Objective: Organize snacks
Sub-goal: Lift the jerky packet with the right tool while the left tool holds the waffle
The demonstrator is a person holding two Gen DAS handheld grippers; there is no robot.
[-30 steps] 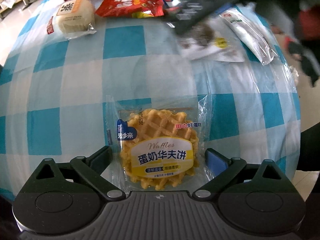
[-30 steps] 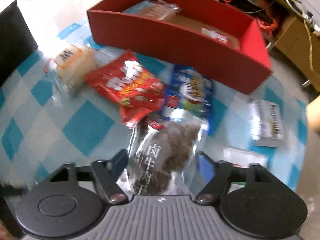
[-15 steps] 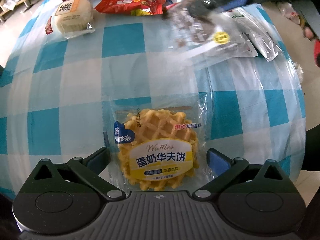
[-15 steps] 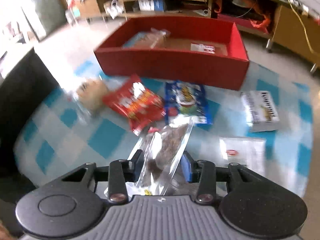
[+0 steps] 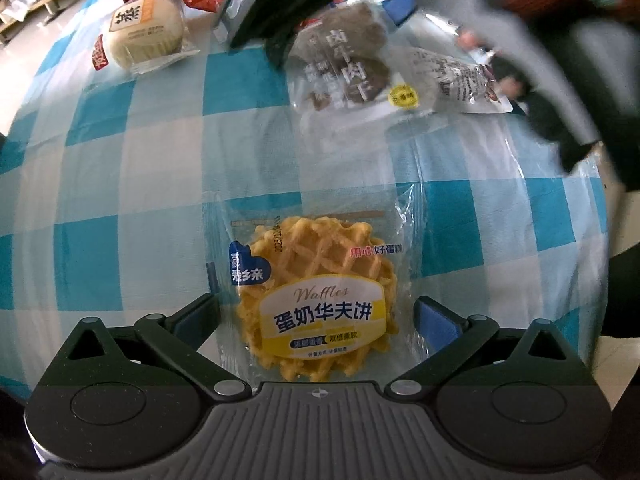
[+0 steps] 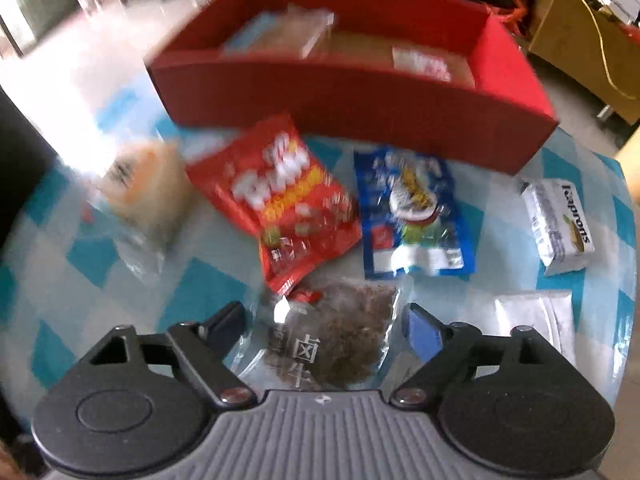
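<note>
A waffle packet (image 5: 320, 300) lies flat on the blue-and-white checked cloth (image 5: 140, 160). My left gripper (image 5: 316, 320) is open, one finger on each side of it, and its pads are clear of the wrapper. My right gripper (image 6: 324, 320) points down over a clear packet of dark beef jerky (image 6: 340, 348). Its jaws are opening and the pads no longer press the packet. In the left wrist view the jerky packet (image 5: 340, 68) rests on the cloth. The red box (image 6: 352, 96) stands at the far edge with a few packets inside.
A wrapped bun (image 6: 144, 192), a red snack bag (image 6: 280, 200) and a blue bag (image 6: 412, 216) lie in front of the box. A white packet (image 6: 560, 228) and a silvery one (image 6: 532, 320) sit to the right. Shelves and a floor lie beyond the table.
My right gripper was pinching the jerky packet on edge half a second ago. It has let go and spread wide, and the packet lies flat. The left gripper has stayed over the waffle.
</note>
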